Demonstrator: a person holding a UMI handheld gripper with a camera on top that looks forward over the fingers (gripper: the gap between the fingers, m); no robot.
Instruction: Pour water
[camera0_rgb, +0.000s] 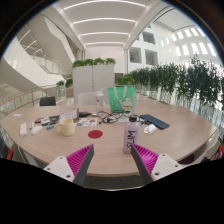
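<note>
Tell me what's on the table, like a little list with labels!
place: big bright hall with green plants behind
table: round, light wood
gripper: open, holds nothing, pink pads either side
just ahead of fingers: tall pale carton, upright
beyond it: red round coaster
farther left: clear jar
far side: green bottle
right: dark flat thing, maybe a phone
pouring: not begun

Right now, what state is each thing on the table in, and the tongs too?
Tongs: open, holding nothing, short of the table's things.
Carton: upright, just ahead of the tongs, untouched.
Jar: upright on the table; contents unclear.
Red coaster: lying flat, nothing on it.
Dark tablet: lying flat.
</note>
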